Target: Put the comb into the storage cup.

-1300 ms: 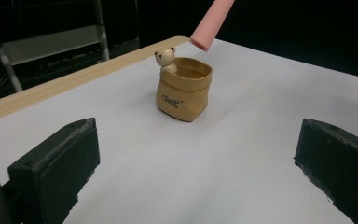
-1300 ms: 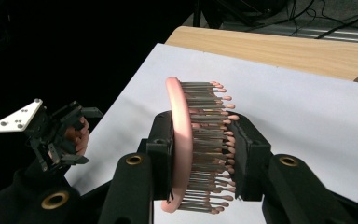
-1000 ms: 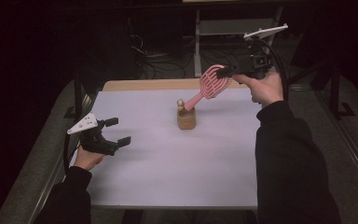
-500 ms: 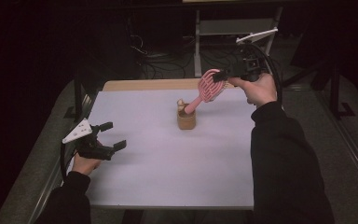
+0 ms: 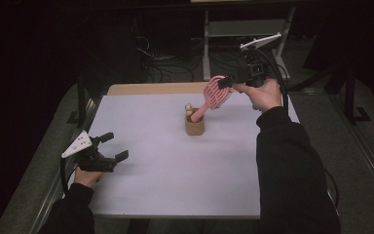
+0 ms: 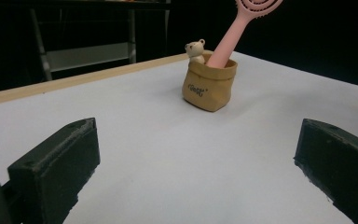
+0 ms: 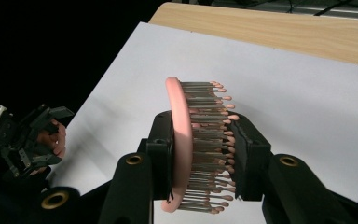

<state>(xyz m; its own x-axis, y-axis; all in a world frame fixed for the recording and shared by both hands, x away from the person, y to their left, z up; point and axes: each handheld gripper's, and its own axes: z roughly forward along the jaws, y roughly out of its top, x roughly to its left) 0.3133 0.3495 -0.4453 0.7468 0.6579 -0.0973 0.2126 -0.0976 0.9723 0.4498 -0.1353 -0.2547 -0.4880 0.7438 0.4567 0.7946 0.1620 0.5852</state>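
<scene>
High view: right gripper (image 5: 230, 83) is clamping the pink hairbrush (image 5: 215, 94), handle resting in the tan pouch (image 5: 195, 125); left gripper (image 5: 112, 147) is gaping wide, empty

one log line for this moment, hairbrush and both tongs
right tongs: shut on pink hairbrush head | brush handle tip: inside tan bag holder beside bear figure | left tongs: open, empty, low over white table

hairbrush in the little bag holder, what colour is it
Pink, with darker bristles tipped pink; the hairbrush shows best in the right gripper view.
</scene>
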